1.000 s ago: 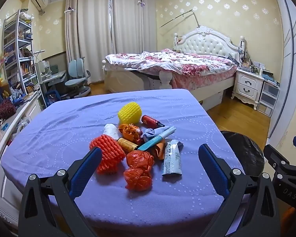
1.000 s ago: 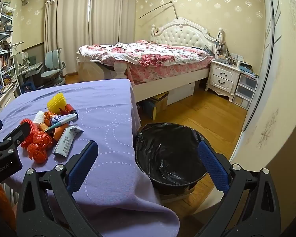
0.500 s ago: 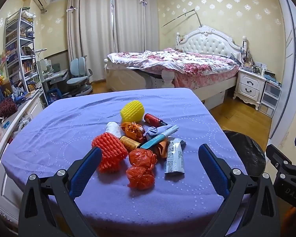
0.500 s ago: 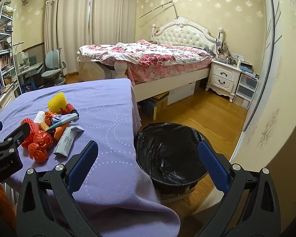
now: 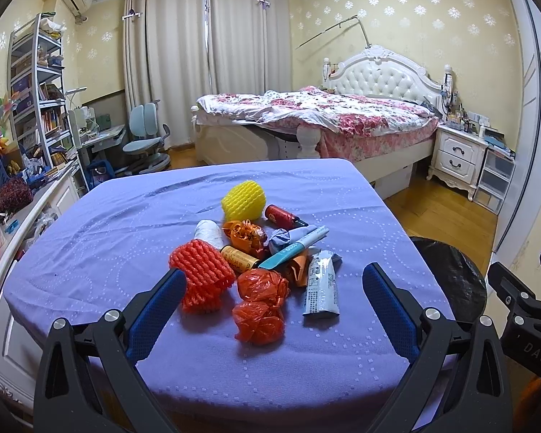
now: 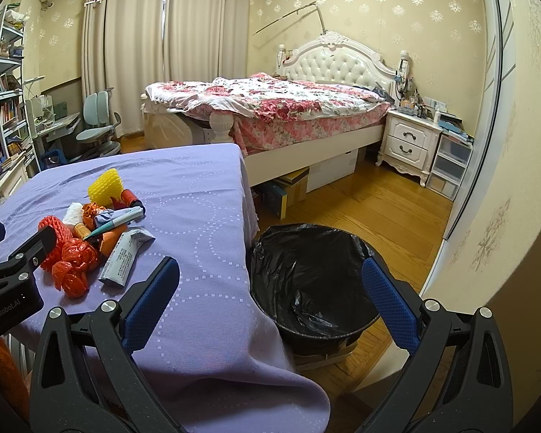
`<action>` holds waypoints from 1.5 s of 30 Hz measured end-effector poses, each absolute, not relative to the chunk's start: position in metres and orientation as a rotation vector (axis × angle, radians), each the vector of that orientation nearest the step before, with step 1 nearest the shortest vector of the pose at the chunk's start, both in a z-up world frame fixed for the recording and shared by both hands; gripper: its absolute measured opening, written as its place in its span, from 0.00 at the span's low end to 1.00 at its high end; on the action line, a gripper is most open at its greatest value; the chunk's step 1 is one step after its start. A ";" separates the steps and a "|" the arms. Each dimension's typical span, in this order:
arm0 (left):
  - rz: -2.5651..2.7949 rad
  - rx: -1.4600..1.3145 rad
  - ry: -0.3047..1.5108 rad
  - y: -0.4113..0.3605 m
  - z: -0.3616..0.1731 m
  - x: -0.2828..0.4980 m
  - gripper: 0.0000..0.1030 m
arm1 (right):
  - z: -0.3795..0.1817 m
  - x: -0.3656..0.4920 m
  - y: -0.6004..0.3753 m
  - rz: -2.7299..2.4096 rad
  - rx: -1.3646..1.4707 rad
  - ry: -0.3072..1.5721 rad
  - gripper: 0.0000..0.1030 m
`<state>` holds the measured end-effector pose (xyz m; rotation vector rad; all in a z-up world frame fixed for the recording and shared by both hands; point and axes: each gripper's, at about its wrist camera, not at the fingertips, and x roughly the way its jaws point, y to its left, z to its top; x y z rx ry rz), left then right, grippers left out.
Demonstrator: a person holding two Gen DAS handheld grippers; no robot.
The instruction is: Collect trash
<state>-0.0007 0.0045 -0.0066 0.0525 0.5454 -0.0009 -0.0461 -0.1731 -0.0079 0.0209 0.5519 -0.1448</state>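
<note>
A pile of trash lies on the purple-clothed table (image 5: 90, 252): an orange foam net (image 5: 202, 274), crumpled red plastic bags (image 5: 261, 303), a white tube (image 5: 321, 285), a yellow foam net (image 5: 243, 200), a teal pen (image 5: 294, 249), a small red bottle (image 5: 281, 215) and wrappers. My left gripper (image 5: 274, 310) is open and empty, just in front of the red bags. My right gripper (image 6: 270, 299) is open and empty, over the black-lined trash bin (image 6: 306, 278) beside the table. The pile also shows in the right wrist view (image 6: 90, 231).
A bed (image 5: 324, 115) stands behind the table, a white nightstand (image 5: 458, 155) to its right. Desk, chair (image 5: 144, 140) and bookshelf (image 5: 36, 90) stand at the left. Wood floor (image 6: 378, 202) lies around the bin. The right gripper's body (image 5: 523, 306) shows at the right edge.
The left wrist view has shifted slightly, so the trash pile sits a little higher and nearer the jaws. The right gripper has stayed nearly still over the bin.
</note>
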 end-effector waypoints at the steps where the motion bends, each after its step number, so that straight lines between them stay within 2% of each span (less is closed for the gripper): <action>1: 0.000 0.053 0.545 0.004 -0.006 -0.001 0.95 | -0.008 -0.046 -0.173 -0.145 0.021 0.552 0.96; 45: -0.002 0.053 0.554 0.005 -0.009 0.001 0.95 | -0.012 -0.045 -0.172 -0.145 0.022 0.557 0.96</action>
